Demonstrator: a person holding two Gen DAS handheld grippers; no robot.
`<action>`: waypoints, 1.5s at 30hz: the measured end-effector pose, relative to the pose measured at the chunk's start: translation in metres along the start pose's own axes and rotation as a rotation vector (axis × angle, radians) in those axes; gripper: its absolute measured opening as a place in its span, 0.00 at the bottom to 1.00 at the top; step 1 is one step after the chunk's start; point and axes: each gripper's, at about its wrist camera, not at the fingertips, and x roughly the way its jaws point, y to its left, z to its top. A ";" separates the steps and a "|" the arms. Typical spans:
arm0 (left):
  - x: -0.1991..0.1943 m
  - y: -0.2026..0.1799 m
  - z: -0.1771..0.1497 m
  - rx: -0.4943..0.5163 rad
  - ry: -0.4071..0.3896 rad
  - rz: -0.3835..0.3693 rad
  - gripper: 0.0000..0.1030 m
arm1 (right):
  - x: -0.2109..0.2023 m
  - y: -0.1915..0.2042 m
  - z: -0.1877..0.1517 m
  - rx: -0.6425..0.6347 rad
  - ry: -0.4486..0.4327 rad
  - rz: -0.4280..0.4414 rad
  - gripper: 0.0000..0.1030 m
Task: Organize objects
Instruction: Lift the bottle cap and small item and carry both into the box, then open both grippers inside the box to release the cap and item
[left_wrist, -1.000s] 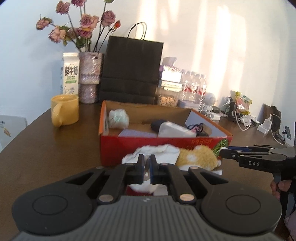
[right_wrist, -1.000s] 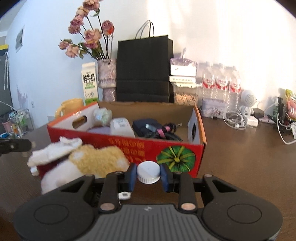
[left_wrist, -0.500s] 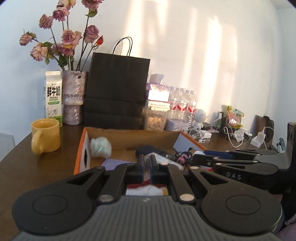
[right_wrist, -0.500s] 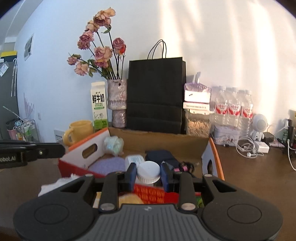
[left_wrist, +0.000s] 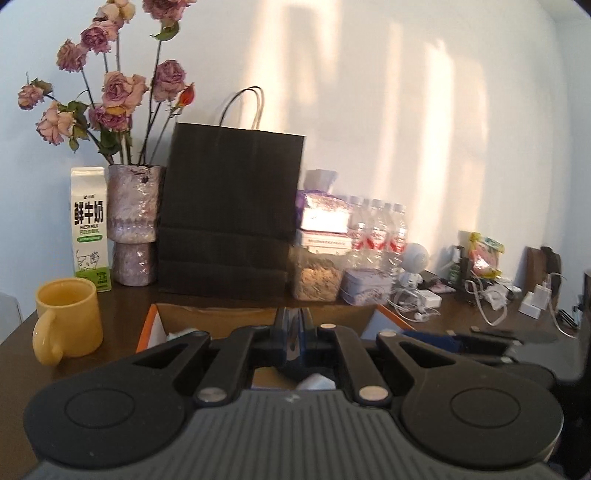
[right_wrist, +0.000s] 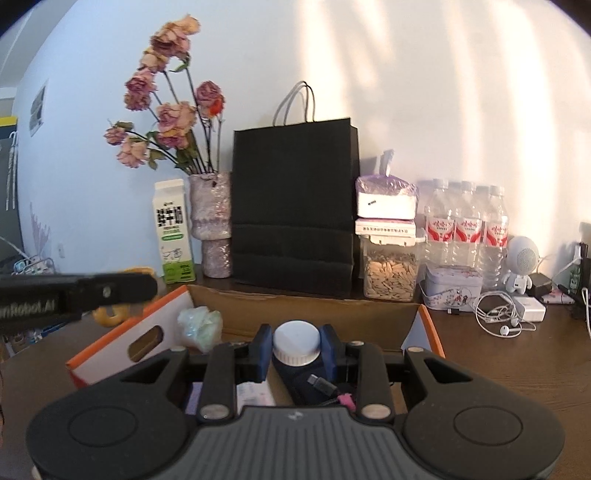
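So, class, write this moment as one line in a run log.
right gripper: shut on white-capped bottle | left gripper: shut, load unclear | both over orange cardboard box | box holds: dark pouch, cable

Both grippers have risen and pushed forward over the orange cardboard box (right_wrist: 424, 321), its front wall now dropping out of sight beneath them. The plush toy has slipped out of both views, possibly hidden under the left gripper (left_wrist: 294, 334). The left gripper now crosses the right wrist view closer in.
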 end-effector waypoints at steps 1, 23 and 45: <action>0.004 0.003 -0.002 -0.014 -0.004 0.011 0.06 | 0.003 -0.002 -0.002 0.004 0.007 0.001 0.26; 0.018 0.014 -0.021 -0.016 0.003 0.119 1.00 | 0.014 -0.017 -0.022 0.044 0.043 -0.029 0.95; 0.020 0.011 -0.024 -0.006 0.035 0.125 1.00 | 0.011 -0.016 -0.023 0.038 0.035 -0.042 1.00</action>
